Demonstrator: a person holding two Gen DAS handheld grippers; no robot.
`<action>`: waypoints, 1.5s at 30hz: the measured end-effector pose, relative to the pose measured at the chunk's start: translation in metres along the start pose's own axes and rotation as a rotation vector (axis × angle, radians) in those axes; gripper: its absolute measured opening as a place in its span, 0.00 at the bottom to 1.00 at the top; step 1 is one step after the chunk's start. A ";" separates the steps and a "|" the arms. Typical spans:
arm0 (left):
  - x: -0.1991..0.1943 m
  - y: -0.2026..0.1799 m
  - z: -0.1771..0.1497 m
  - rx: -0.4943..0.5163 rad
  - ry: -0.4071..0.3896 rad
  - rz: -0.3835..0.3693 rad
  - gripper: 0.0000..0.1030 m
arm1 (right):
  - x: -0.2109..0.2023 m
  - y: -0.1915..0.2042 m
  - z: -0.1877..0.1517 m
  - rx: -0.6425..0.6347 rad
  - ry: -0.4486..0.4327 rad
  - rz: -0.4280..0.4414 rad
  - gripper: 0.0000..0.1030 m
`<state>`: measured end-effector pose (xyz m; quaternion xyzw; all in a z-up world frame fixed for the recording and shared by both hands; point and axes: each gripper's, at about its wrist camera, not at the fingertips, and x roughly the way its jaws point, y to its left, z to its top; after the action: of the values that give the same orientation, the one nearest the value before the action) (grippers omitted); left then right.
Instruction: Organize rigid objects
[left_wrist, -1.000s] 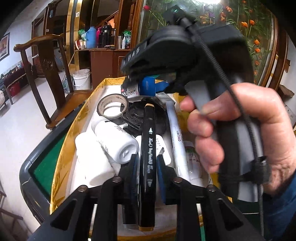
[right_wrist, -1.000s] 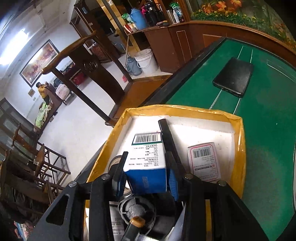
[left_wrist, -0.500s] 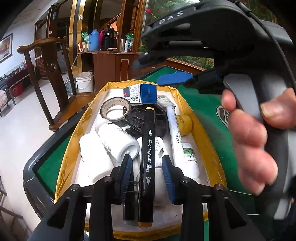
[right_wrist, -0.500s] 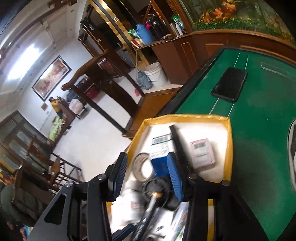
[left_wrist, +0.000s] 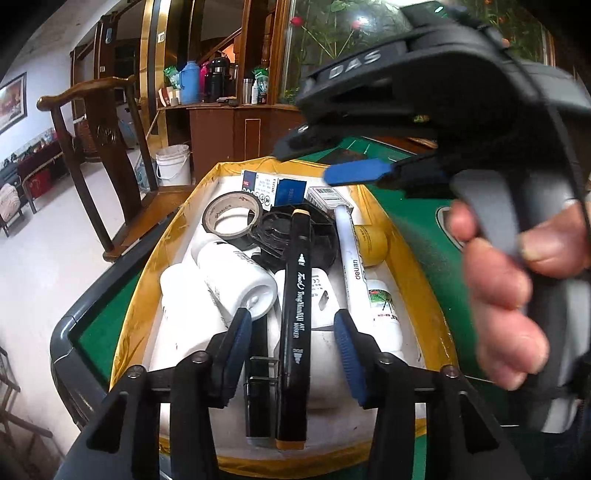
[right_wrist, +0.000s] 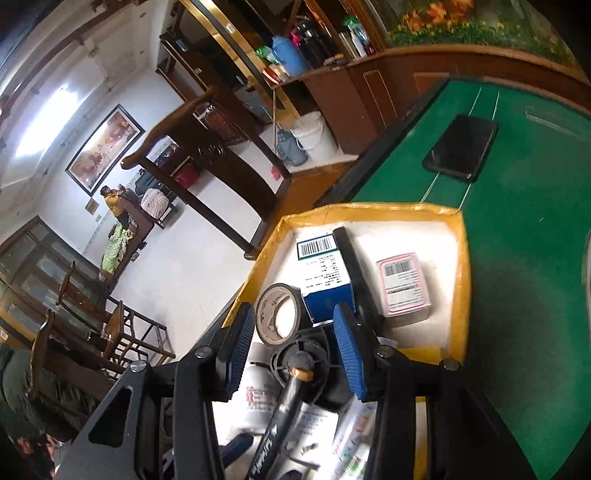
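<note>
A yellow-rimmed box (left_wrist: 147, 266) with a white inside holds several items on the green table. A black marker (left_wrist: 295, 295) lies lengthwise in it, between the pads of my left gripper (left_wrist: 291, 325). The jaws are opening and the pads stand clear of the marker. My right gripper (right_wrist: 291, 332) hangs open and empty over a tape roll (right_wrist: 279, 314) and a black round part. Beyond it a blue-and-white carton (right_wrist: 325, 273) lies at the box's far end. In the left wrist view a hand (left_wrist: 498, 295) holds the right gripper above the box's right side.
White bottles (left_wrist: 236, 280), a white pen (left_wrist: 351, 258) and a yellow jar fill the box. A pink carton (right_wrist: 404, 284) lies at the far right. A black phone (right_wrist: 460, 147) rests on the green table (right_wrist: 535, 258). A wooden chair (left_wrist: 92, 147) stands left of the table.
My left jaws spread away from the marker, which stays lying in the box. My right gripper let go of the blue-and-white carton and drew back; the carton now lies at the far end.
</note>
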<state>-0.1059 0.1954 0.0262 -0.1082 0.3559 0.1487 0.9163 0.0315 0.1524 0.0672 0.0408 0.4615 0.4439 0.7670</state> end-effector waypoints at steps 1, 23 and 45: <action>0.000 -0.002 -0.001 0.007 -0.001 0.008 0.52 | -0.007 0.001 -0.002 -0.014 -0.015 -0.013 0.43; -0.007 -0.026 -0.002 0.044 -0.057 0.174 0.86 | -0.126 -0.055 -0.122 -0.088 -0.171 -0.161 0.74; -0.026 -0.029 -0.003 0.086 -0.162 0.312 0.99 | -0.133 -0.036 -0.151 -0.271 -0.244 -0.311 0.92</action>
<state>-0.1157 0.1619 0.0440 0.0002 0.2994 0.2820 0.9115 -0.0815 -0.0178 0.0532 -0.0806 0.3025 0.3699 0.8747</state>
